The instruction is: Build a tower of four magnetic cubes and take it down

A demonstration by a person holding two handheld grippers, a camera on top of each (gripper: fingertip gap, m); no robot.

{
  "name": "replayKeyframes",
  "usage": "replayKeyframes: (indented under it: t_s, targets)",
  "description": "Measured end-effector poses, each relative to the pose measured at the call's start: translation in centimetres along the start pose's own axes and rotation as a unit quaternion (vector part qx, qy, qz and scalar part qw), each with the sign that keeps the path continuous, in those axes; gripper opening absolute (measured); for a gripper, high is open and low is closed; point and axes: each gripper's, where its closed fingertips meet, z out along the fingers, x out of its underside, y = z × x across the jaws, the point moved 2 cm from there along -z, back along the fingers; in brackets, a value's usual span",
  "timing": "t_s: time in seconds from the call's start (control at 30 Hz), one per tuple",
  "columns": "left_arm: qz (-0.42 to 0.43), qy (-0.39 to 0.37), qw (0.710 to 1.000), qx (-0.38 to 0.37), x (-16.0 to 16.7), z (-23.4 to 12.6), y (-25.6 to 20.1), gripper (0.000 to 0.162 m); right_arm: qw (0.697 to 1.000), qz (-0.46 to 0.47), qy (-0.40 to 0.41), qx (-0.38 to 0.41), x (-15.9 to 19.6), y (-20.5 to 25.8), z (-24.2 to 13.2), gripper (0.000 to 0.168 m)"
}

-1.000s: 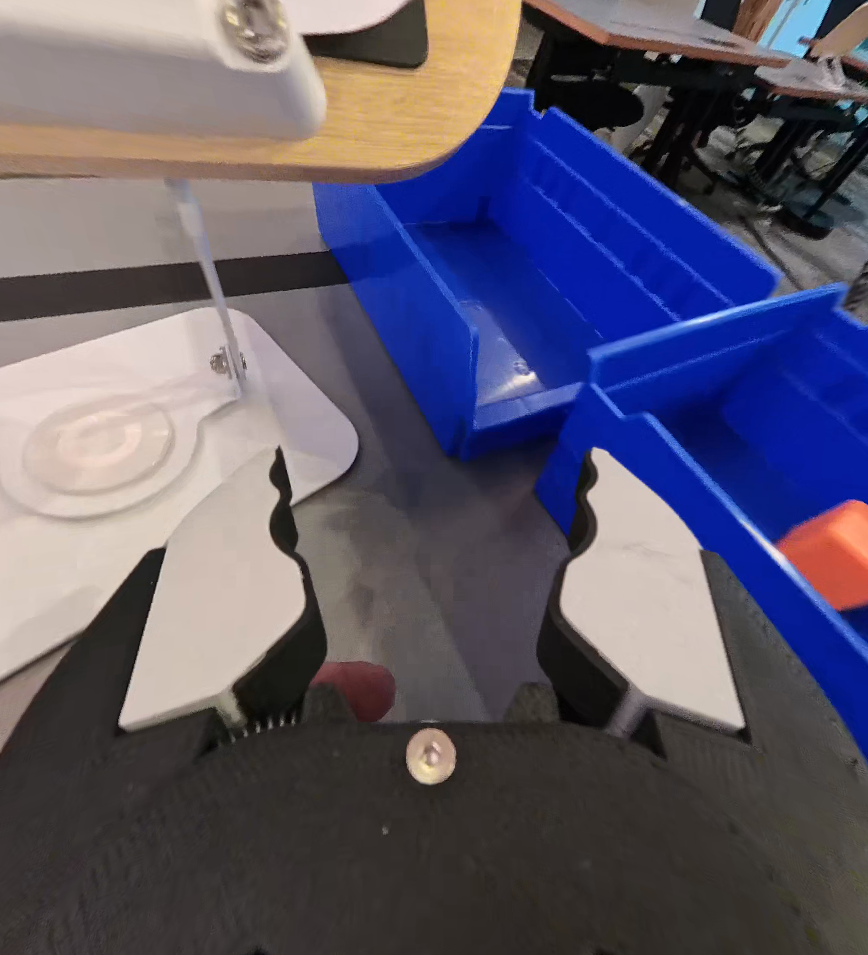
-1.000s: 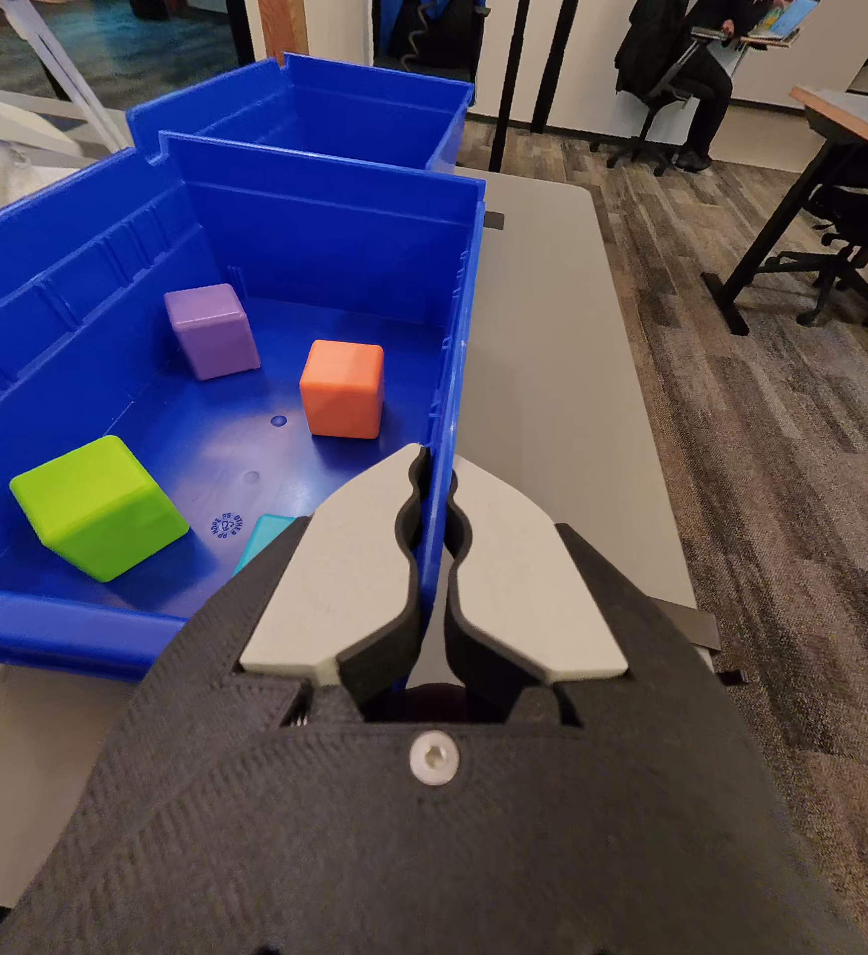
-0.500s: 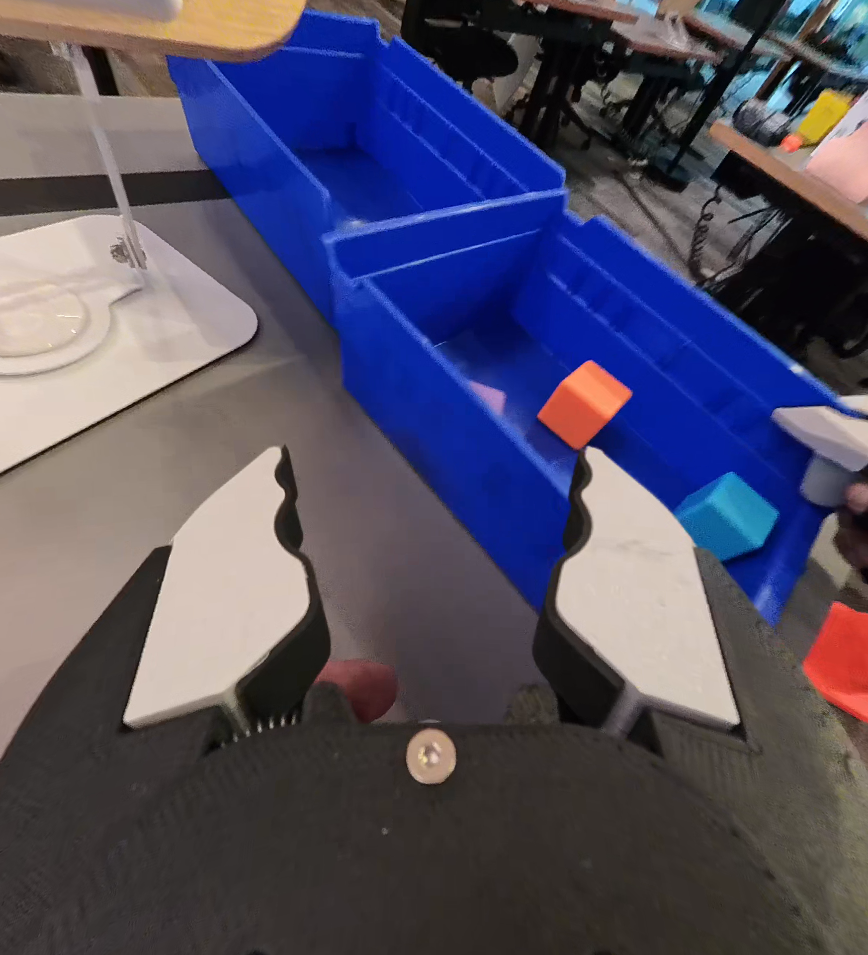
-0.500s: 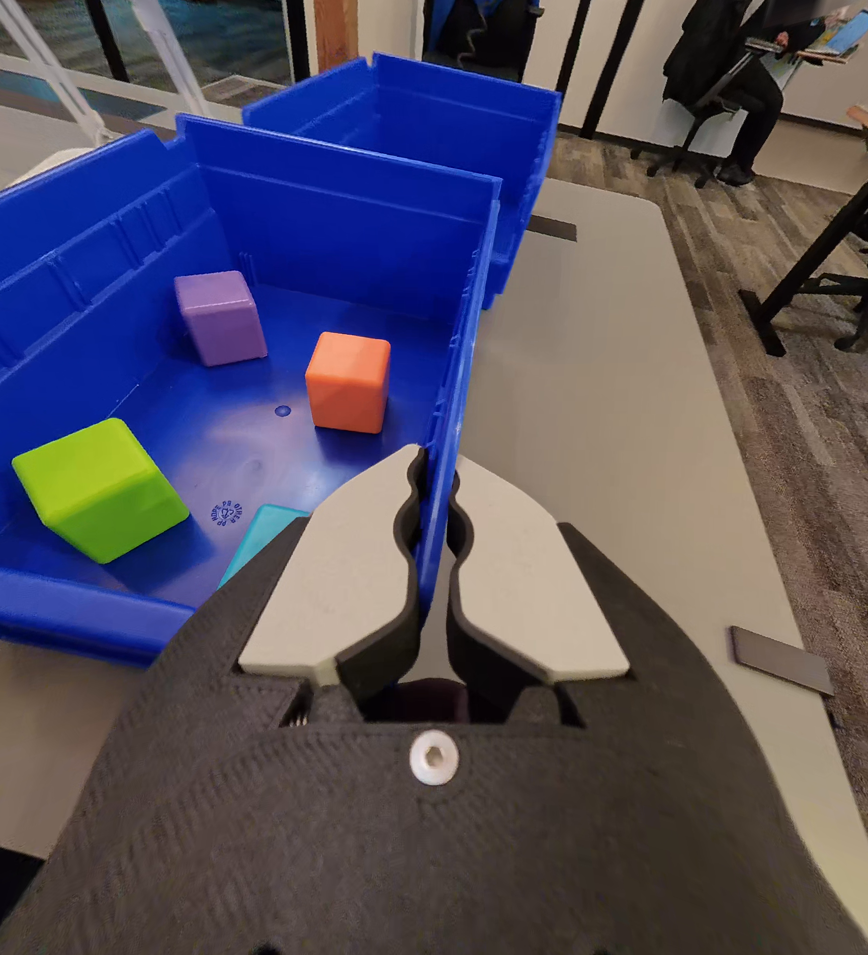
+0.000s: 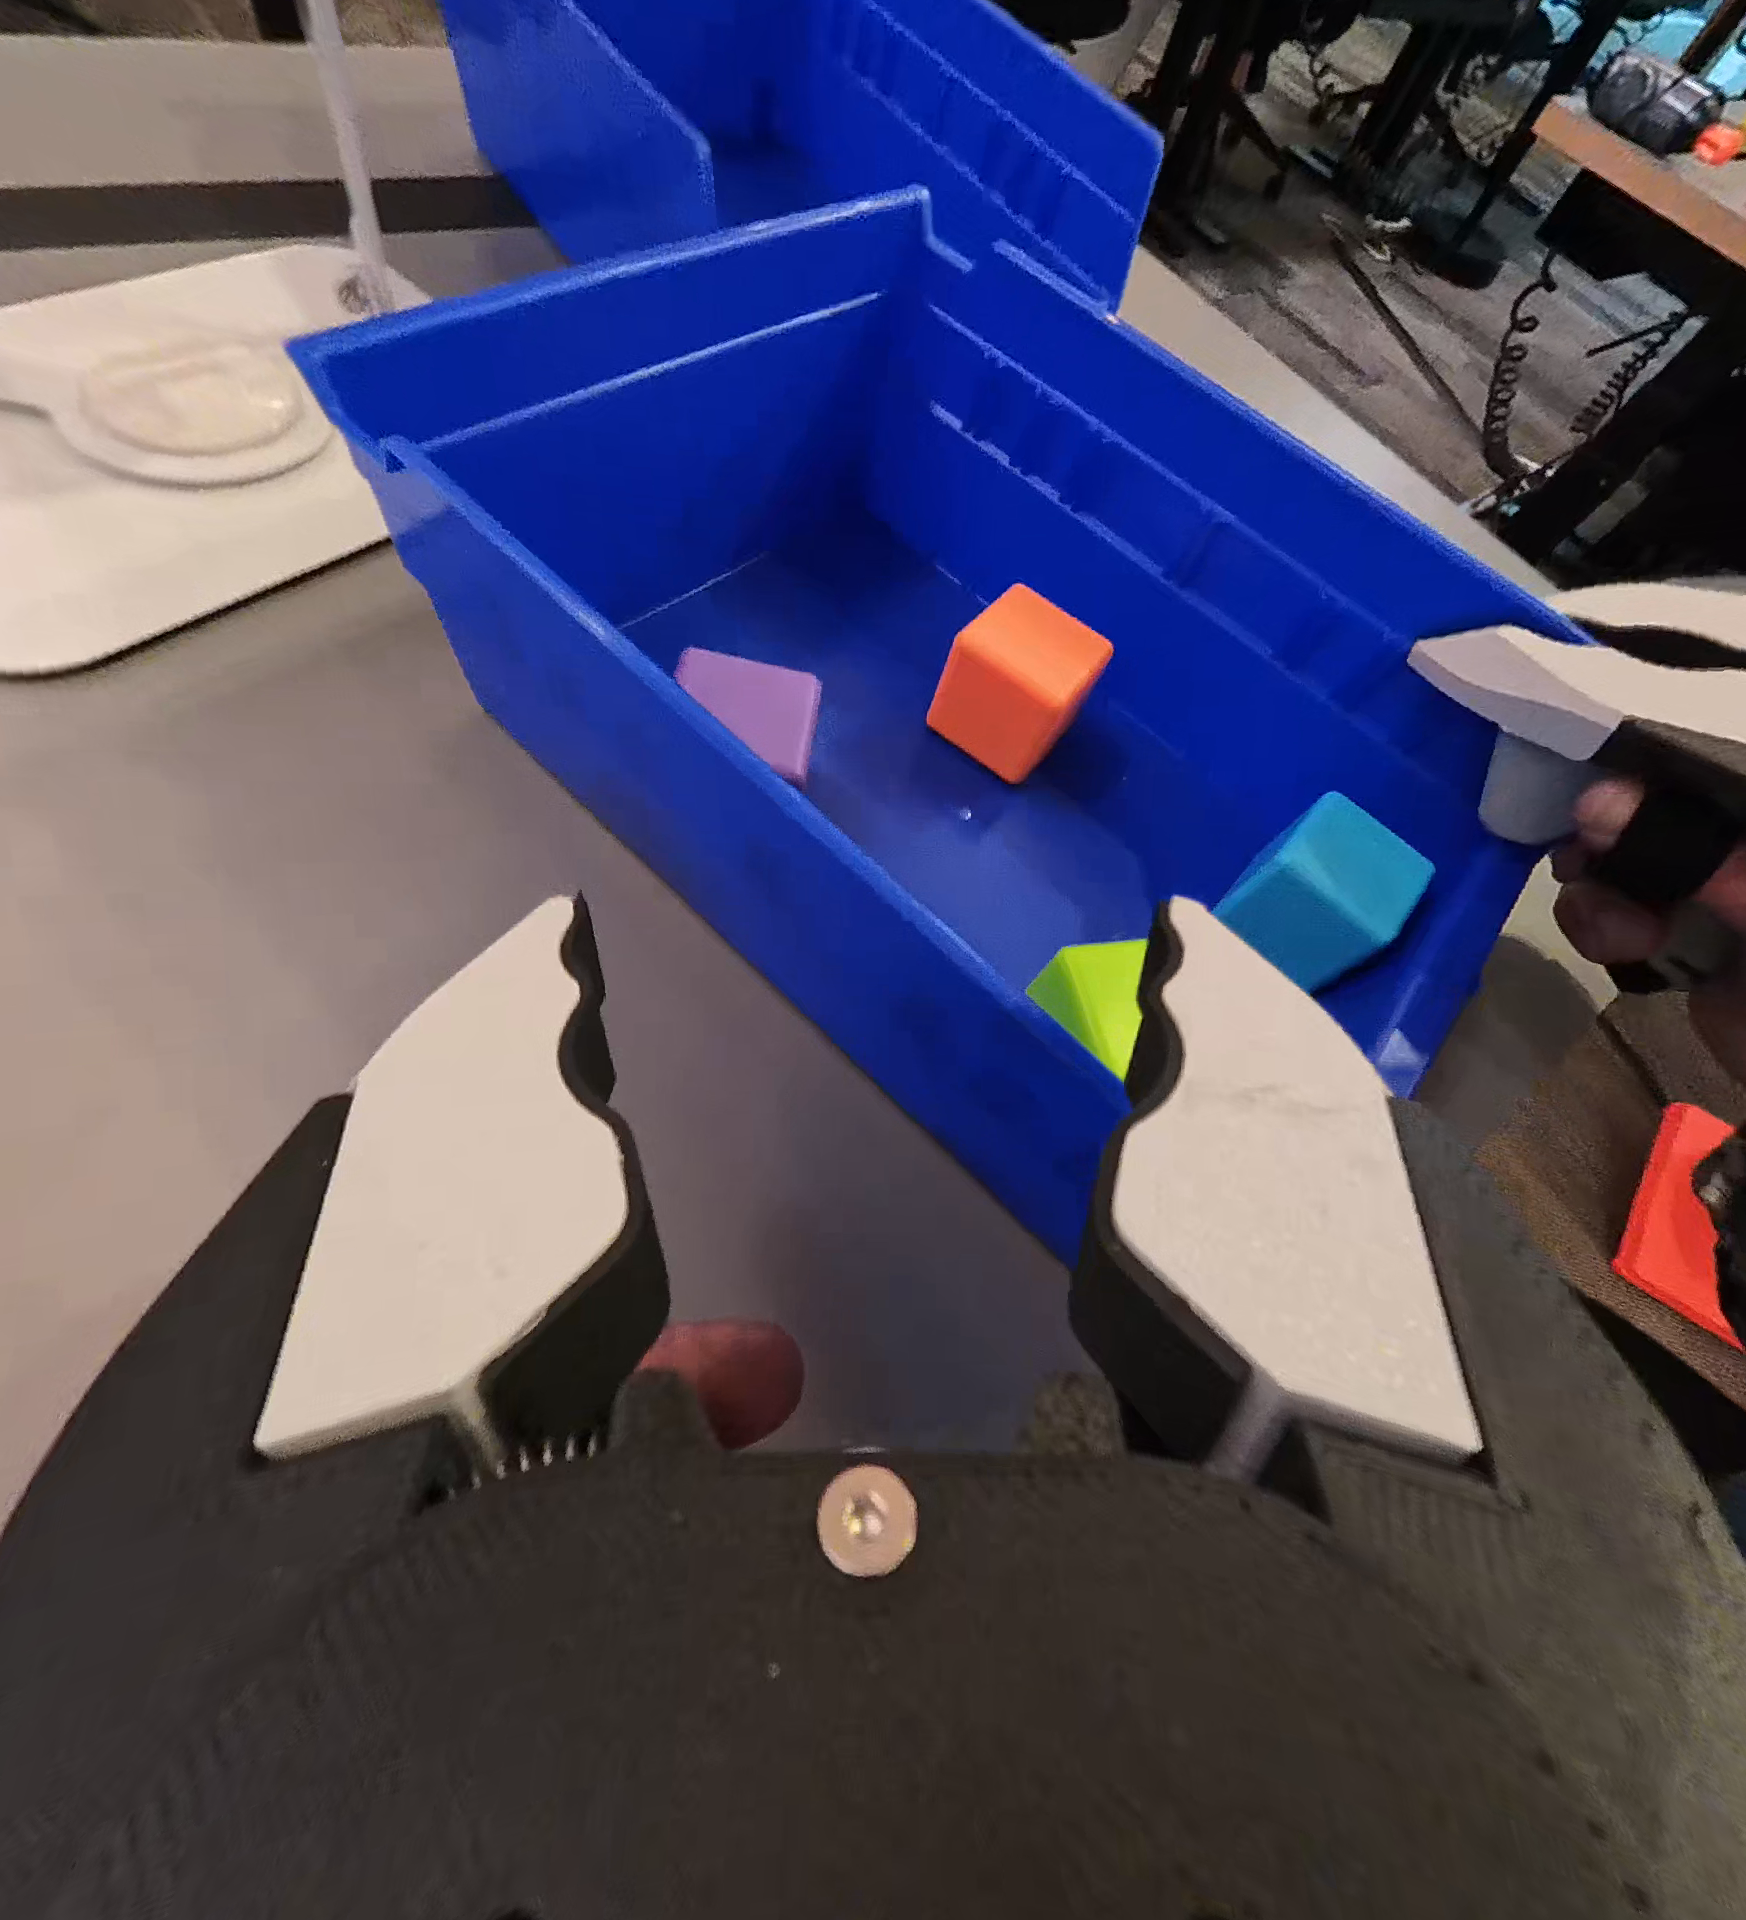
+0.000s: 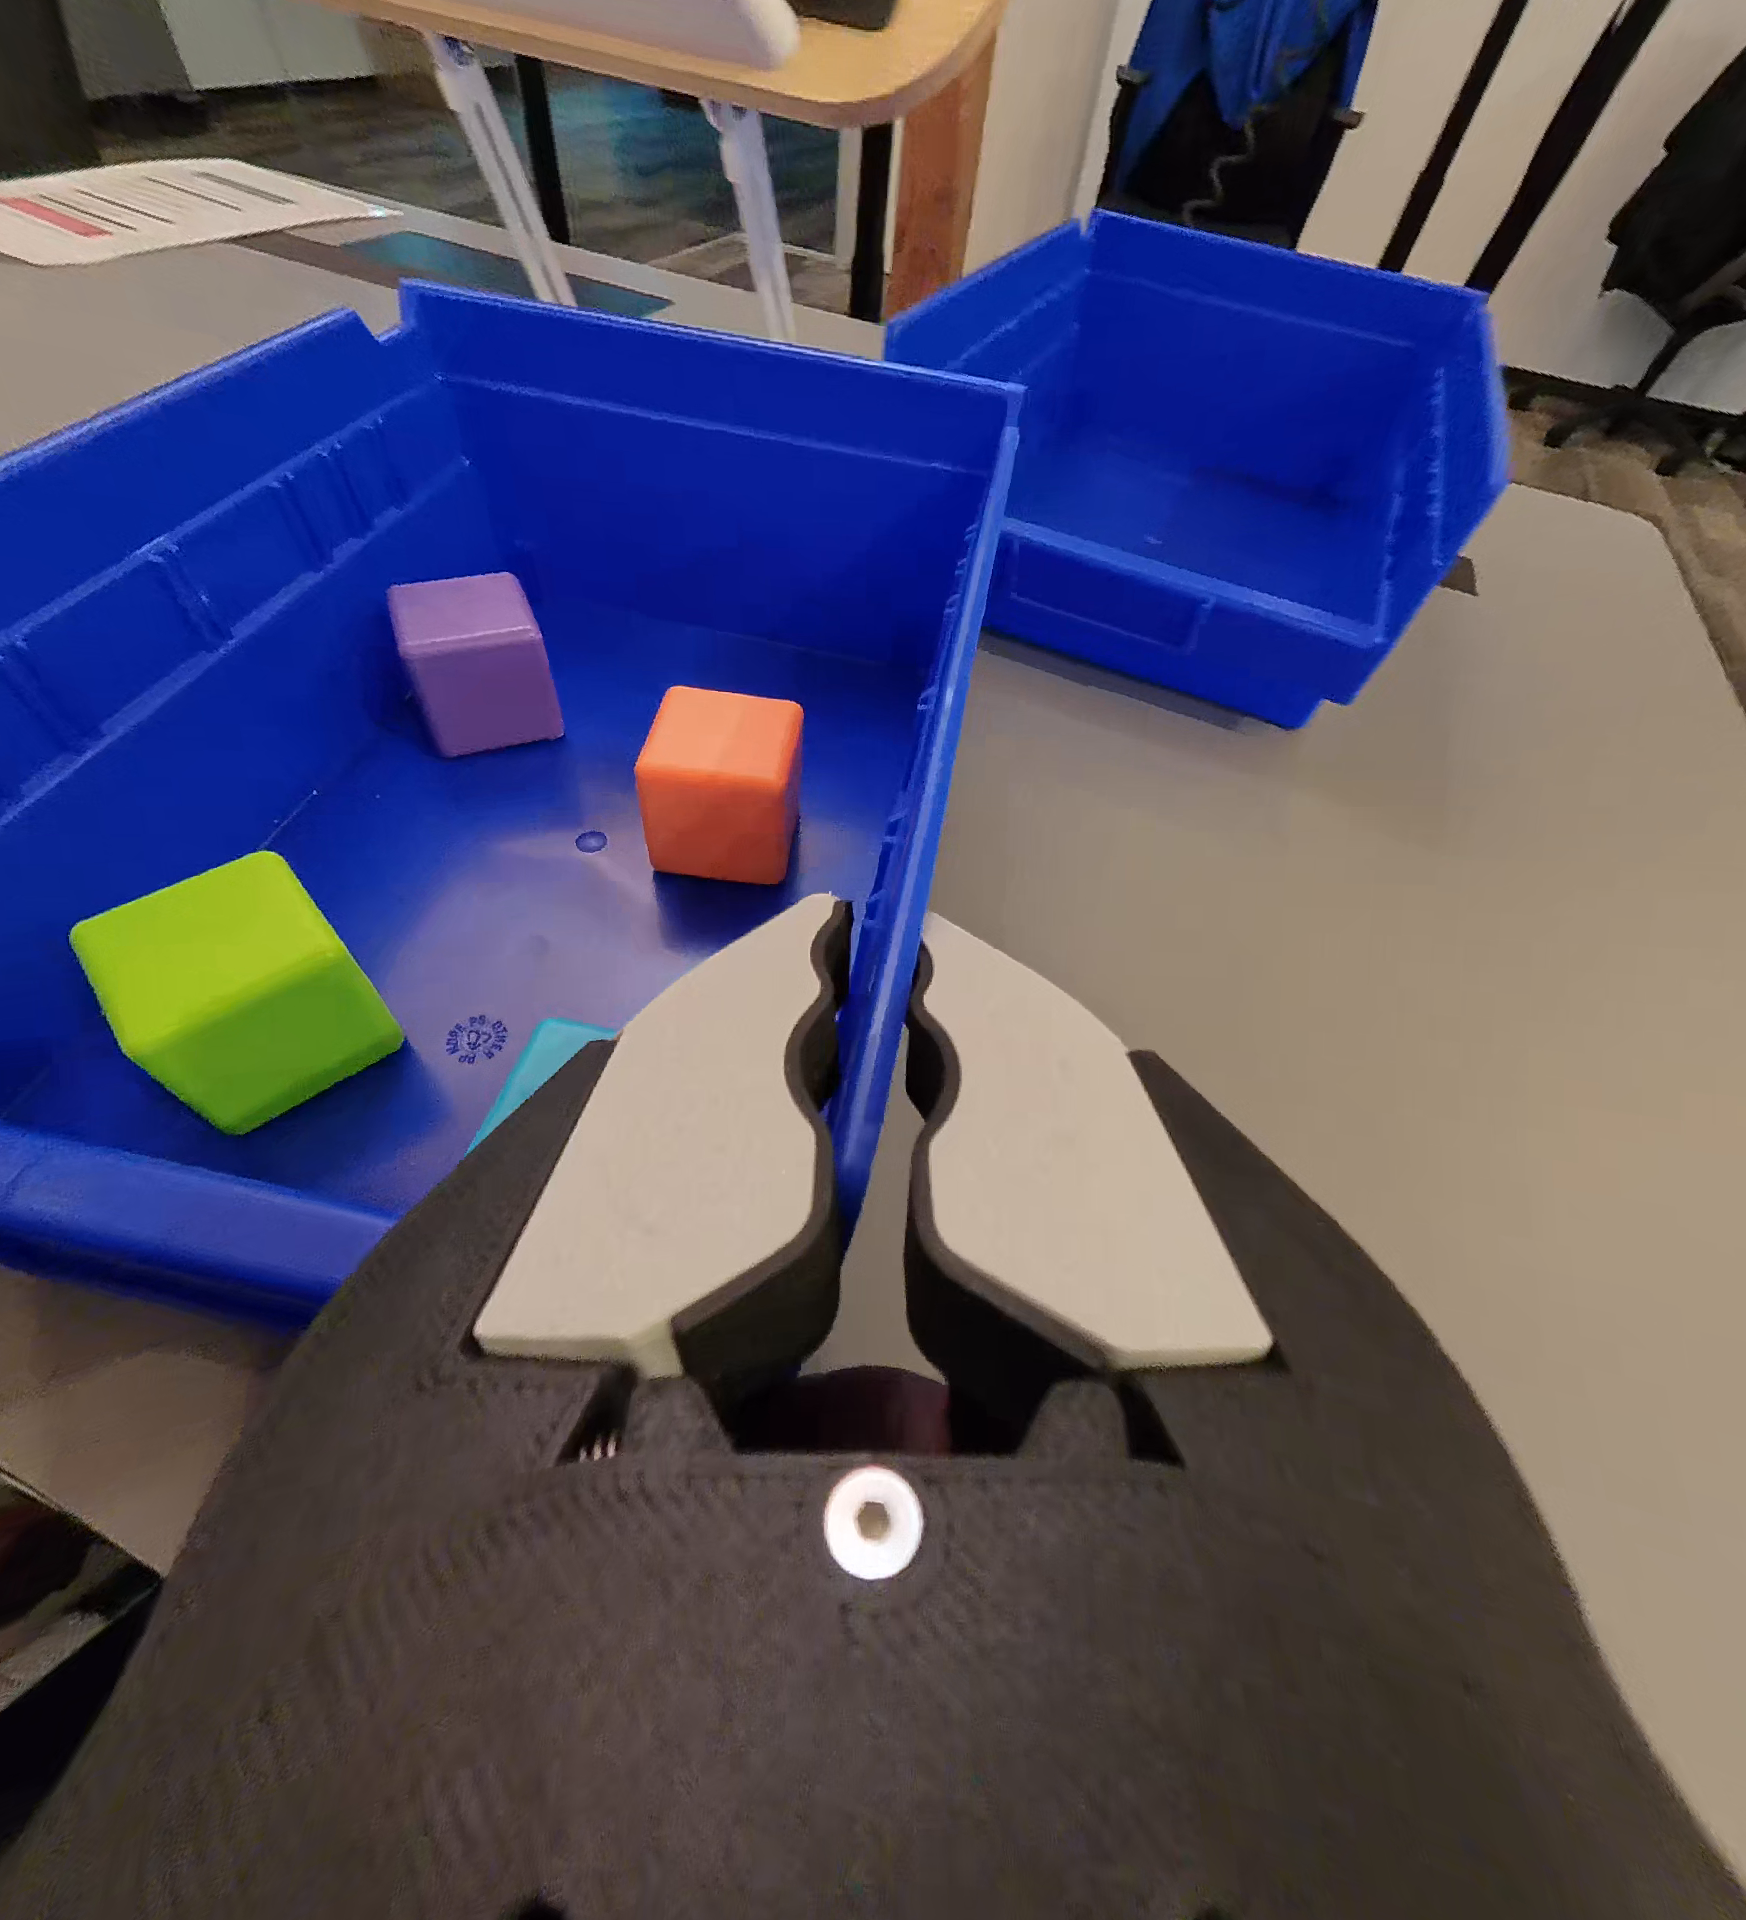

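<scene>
In the left wrist view, the left gripper (image 5: pixel 864 997) hung with its jaws spread wide and empty over the grey tabletop (image 5: pixel 173 935), just outside the near wall of the blue bin (image 5: pixel 744 862). The likely step was reaching in for a first cube, so it would do best to clear that wall, then descend squarely over flat faces. Inside lay four separate cubes: purple cube (image 5: pixel 760 707), orange cube (image 5: pixel 1020 681), teal cube (image 5: pixel 1326 883) and green cube (image 5: pixel 1097 997), none stacked. In the right wrist view, the right gripper (image 6: pixel 874 940) had its jaws pinched on the bin's side wall, steadying it; the cubes looked smooth, round-edged and matte, sitting at differing angles.
</scene>
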Motion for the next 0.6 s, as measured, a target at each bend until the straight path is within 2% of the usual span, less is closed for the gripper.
replayKeyframes:
  t_s: [0.37,0.53,0.6]
  targets:
    - [-0.013,-0.045,0.999,-0.017,2.1,-6.8,1.6,0.100,0.997,-0.031,0.008,-0.073,-1.9,6.9,3.8,0.012]
    - [-0.024,-0.061,0.997,-0.038,3.3,-8.2,3.3,0.098,0.993,-0.046,0.014,-0.106,-2.8,10.2,5.4,0.013]
    - [-0.011,-0.057,0.996,-0.073,3.8,-8.4,4.6,0.096,0.991,-0.047,0.016,-0.121,-3.2,11.5,6.0,0.014]
